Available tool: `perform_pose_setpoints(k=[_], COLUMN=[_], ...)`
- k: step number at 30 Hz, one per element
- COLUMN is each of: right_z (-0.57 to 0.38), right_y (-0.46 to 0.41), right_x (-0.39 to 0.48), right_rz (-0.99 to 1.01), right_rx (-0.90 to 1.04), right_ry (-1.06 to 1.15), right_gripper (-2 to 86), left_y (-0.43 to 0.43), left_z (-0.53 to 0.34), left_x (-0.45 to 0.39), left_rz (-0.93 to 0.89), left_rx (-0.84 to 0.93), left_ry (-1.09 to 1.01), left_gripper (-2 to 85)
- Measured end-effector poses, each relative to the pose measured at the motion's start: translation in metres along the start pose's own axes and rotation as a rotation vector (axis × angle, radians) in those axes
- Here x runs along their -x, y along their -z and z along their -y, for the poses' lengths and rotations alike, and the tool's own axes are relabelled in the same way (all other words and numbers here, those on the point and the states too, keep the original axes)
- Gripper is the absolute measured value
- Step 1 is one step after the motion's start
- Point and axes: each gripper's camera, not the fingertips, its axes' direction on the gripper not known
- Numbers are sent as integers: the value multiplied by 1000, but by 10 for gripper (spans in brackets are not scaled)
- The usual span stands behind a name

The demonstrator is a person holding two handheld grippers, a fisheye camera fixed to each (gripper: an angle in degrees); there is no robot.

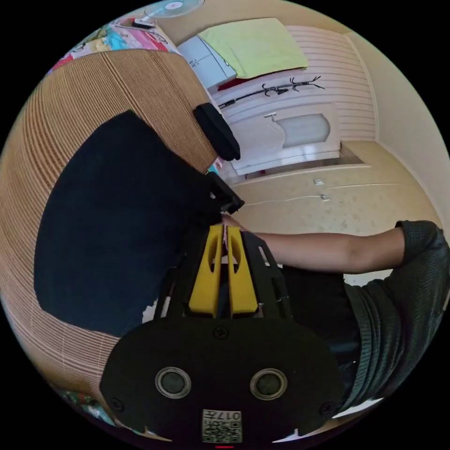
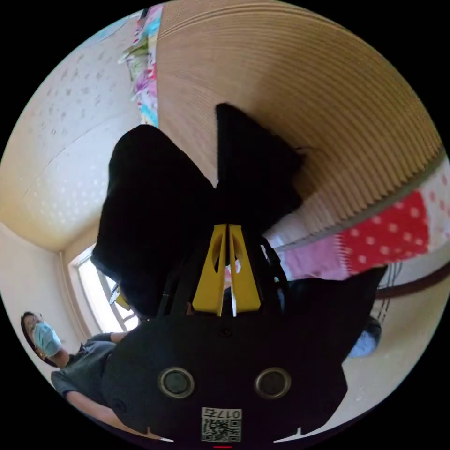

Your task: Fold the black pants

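Observation:
The black pants (image 1: 117, 234) lie spread on a woven bamboo mat (image 1: 93, 89) in the left gripper view. My left gripper (image 1: 225, 228) has its yellow jaws pressed together at the pants' near edge, pinching the cloth. Just beyond its tips is the other gripper (image 1: 227, 197), held by a person's hand. In the right gripper view my right gripper (image 2: 227, 227) is shut on the black pants (image 2: 154, 211), which bunch up in a raised fold on the left. Another part of the pants (image 2: 255, 159) lies on the mat (image 2: 304, 70).
A person's bare forearm (image 1: 318, 251) and grey sleeve (image 1: 398, 300) reach in from the right. A dark rounded piece (image 1: 218, 131) sits at the mat's edge. Patterned bedding (image 2: 384, 234) borders the mat. A white door (image 1: 290, 136), cream walls and a person in grey (image 2: 84, 370) surround it.

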Motion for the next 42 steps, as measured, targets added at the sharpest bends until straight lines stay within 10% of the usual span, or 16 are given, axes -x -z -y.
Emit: perform_pose_setpoints(k=[4,10,18,28,34,42], right_z=[-14,-31,-34,19,49,67], right_y=[78,112,68,69,96,7], right_x=[-52,-87,-108,-68,-55,113], right_rz=[-167,177,560,510,569,577], right_rx=[-69,-73,-20,-30,-110,279], right_ry=[-174,-94,-115,21,62,462], right_gripper=[7,32,193,295,172,141], left_y=[2,63,11,-34,-5,119], left_z=[-14,-103,-149,-126,-124,-193], left_x=[13,82,179,110,76,-2], left_rz=[154,354,-166,-521,-429,-178], left_rx=[-18,-315,-286,-212,-287,-620], left_ry=[121,529,768,715,675,465], left_gripper=[95,197,163,67,64,64])
